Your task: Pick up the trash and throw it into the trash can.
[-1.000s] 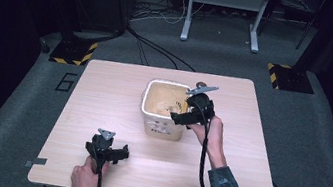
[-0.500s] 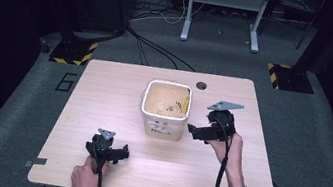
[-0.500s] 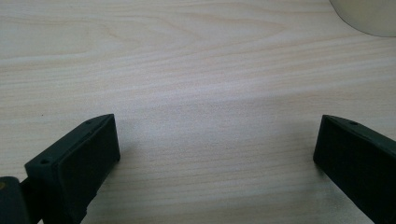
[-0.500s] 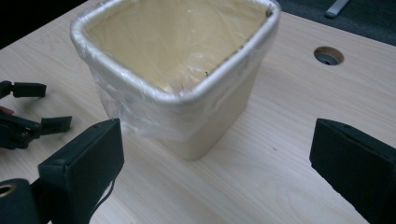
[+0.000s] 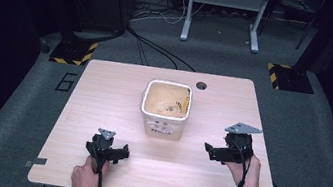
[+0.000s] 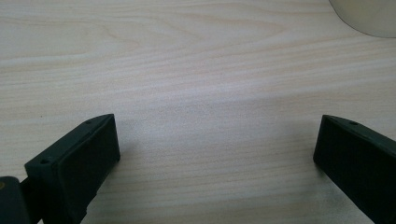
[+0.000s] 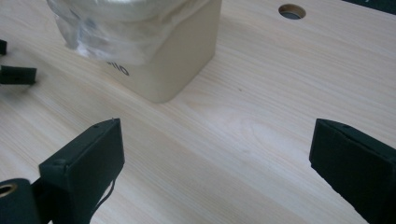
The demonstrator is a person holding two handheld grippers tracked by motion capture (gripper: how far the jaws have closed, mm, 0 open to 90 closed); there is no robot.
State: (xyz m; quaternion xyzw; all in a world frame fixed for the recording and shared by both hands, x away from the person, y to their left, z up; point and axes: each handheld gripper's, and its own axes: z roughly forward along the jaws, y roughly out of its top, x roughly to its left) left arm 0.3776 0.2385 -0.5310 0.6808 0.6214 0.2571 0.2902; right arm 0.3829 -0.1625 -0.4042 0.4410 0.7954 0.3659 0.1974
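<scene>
A cream bin (image 5: 165, 107) lined with clear plastic is seen mid-bench (image 5: 104, 89), yellowish scraps inside. Both the left gripper (image 5: 117, 154) and right gripper (image 5: 210, 151) are held released, fingers spread.

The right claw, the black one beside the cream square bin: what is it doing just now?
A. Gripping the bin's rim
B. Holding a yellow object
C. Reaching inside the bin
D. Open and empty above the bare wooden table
D: the right claw has its jaws wide apart with bare pale wooden table between them, clear of the cream square bin.
</scene>
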